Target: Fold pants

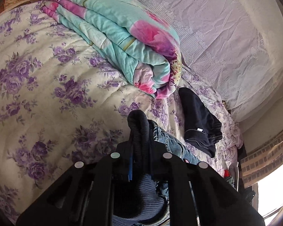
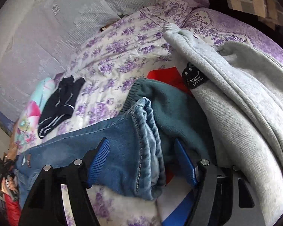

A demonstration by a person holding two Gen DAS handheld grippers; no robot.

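Observation:
Blue jeans lie across the floral bed, their hem end between the blue pads of my right gripper, which is open around it. In the left wrist view my left gripper is shut on the dark ribbed waistband of the jeans, with denim hanging to its right. The waistband bulges up above the fingers.
A folded teal and pink quilt lies on the purple floral bedspread. Folded dark pants lie beside it, also in the right wrist view. Grey sweatpants, a teal garment and a red garment are piled at right.

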